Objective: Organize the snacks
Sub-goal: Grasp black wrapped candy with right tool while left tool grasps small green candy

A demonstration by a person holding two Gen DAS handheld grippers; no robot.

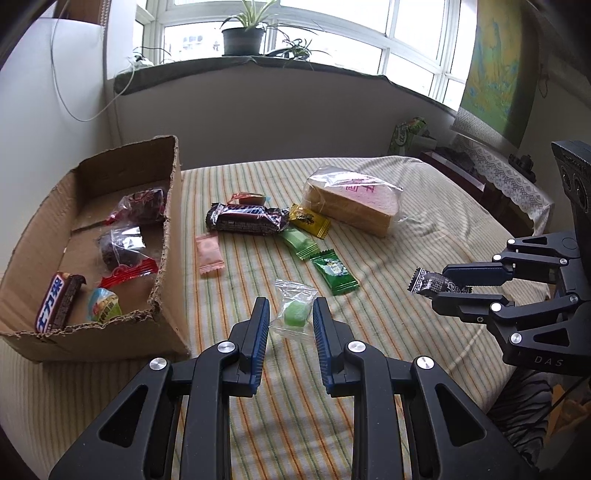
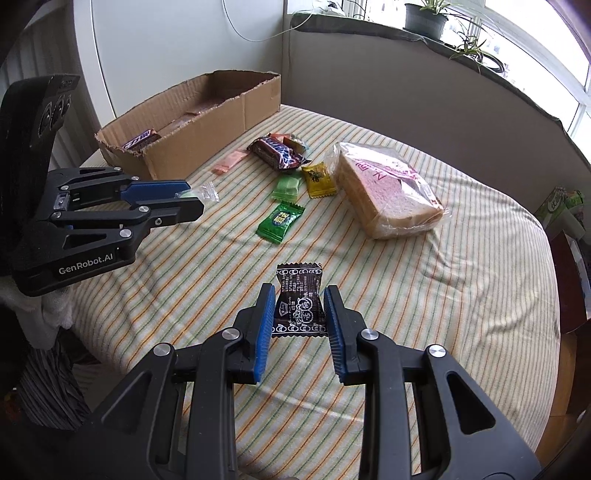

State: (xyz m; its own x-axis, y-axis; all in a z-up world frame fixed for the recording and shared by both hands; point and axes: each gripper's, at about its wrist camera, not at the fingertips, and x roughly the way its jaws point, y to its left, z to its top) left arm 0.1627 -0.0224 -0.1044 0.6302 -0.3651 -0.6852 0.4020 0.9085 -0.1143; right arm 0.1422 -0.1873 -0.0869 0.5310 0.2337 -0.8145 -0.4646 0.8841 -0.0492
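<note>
The clear-wrapped green candy sits at lower centre of the left wrist view, clamped between the left tongs; in the right wrist view the same tongs come in from the left edge with the wrapper's clear end sticking out past their tips. The black-wrapped candy sits at lower centre of the right wrist view, clamped in the right tongs; in the left wrist view these tongs enter from the right edge with the wrapper's end poking out to the left.

Beyond them, loose on the striped cloth, lie a dark green candy, a light green candy, a yellow candy, a pink candy, a brown chocolate bar and a bag of sliced bread, the bread towards the upper right of the group.

At the left of the left wrist view stands an open cardboard box holding several wrapped snacks, among them another chocolate bar.

A potted plant stands on the windowsill at the top.
</note>
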